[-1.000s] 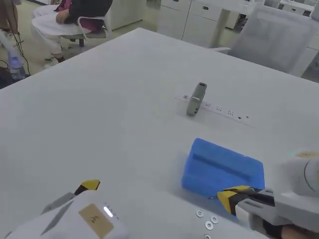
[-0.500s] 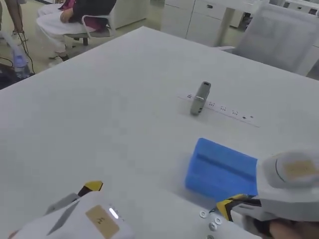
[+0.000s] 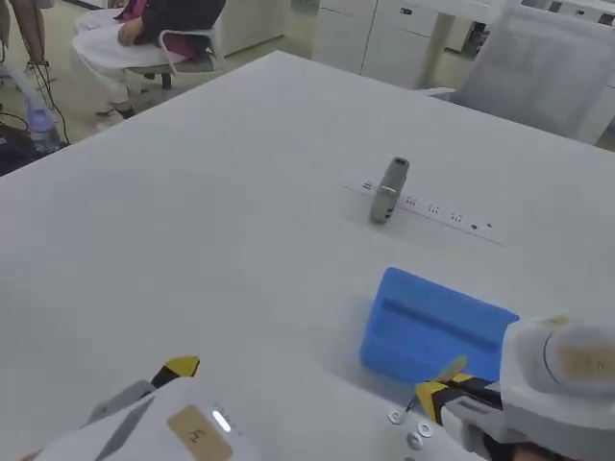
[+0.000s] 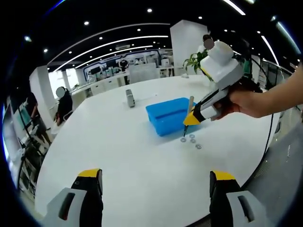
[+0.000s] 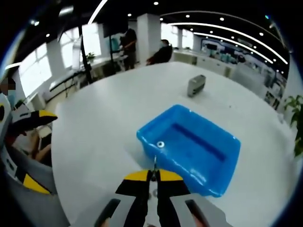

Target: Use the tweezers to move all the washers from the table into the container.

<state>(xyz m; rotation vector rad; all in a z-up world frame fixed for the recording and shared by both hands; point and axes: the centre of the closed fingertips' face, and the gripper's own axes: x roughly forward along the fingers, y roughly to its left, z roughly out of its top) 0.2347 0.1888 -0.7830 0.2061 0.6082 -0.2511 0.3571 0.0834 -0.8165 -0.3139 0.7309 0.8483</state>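
Right claw (image 5: 152,178) clamped on tweezers (image 5: 155,164), left claw (image 4: 155,176) apart: set your tips astride the rim of the lower-right washer (image 3: 396,417).

The left hand-held gripper (image 4: 155,175) has its two yellow-tipped jaws spread wide apart over the near edge of the white worktop (image 4: 128,151), with nothing between them. Toward the far right side sits the blue container (image 4: 168,116), and three washers (image 4: 191,140) lie loose on the worktop just in front of it. A hand (image 4: 246,101) brings the right hand-held gripper (image 4: 193,119) in from the right, clamped on the tweezers (image 4: 184,131), whose tip points down just above the leftmost washer. A small grey block (image 4: 129,98) stands beyond the container.
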